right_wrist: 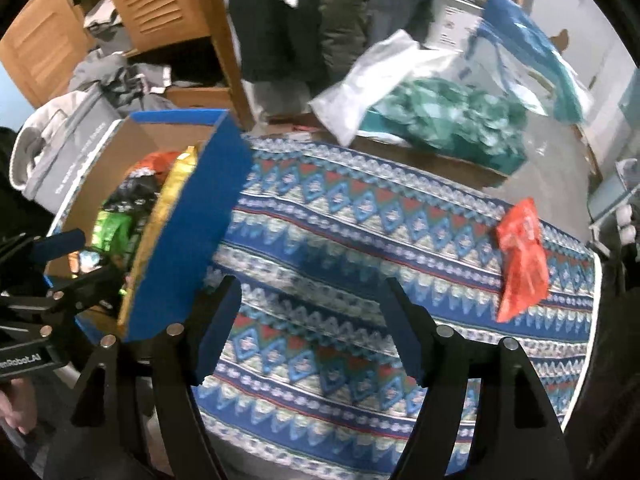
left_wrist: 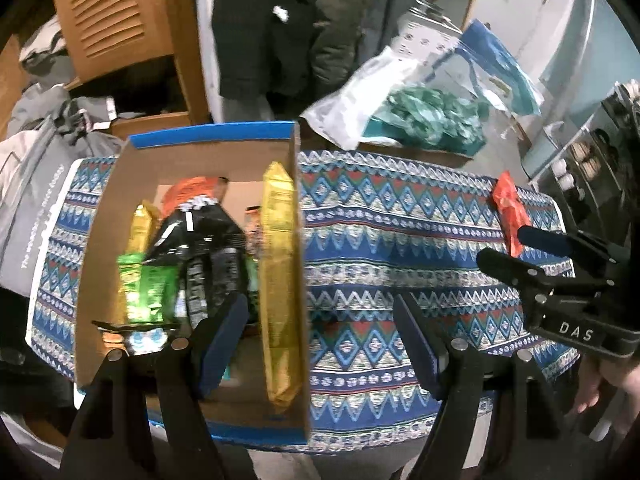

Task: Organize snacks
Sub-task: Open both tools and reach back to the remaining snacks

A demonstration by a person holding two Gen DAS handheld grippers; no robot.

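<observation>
A blue-edged cardboard box (left_wrist: 212, 138) stands on the left of the patterned tablecloth (left_wrist: 400, 216). It holds several snack packs: a yellow pack (left_wrist: 280, 280) against its right wall, a black pack (left_wrist: 200, 248), a green pack (left_wrist: 140, 292) and an orange pack (left_wrist: 192, 190). A red snack pack (left_wrist: 510, 212) lies on the cloth at the far right; it also shows in the right wrist view (right_wrist: 522, 256). My left gripper (left_wrist: 320, 344) is open and empty, straddling the box's right wall. My right gripper (right_wrist: 312, 332) is open and empty above the cloth, left of the red pack.
A white bag (left_wrist: 360, 92) and green-and-blue plastic bags (left_wrist: 436, 120) lie beyond the table's far edge. A wooden cabinet (left_wrist: 120, 20) and grey clothes (left_wrist: 48, 128) are at the back left. A person's dark legs (left_wrist: 272, 28) stand behind the table.
</observation>
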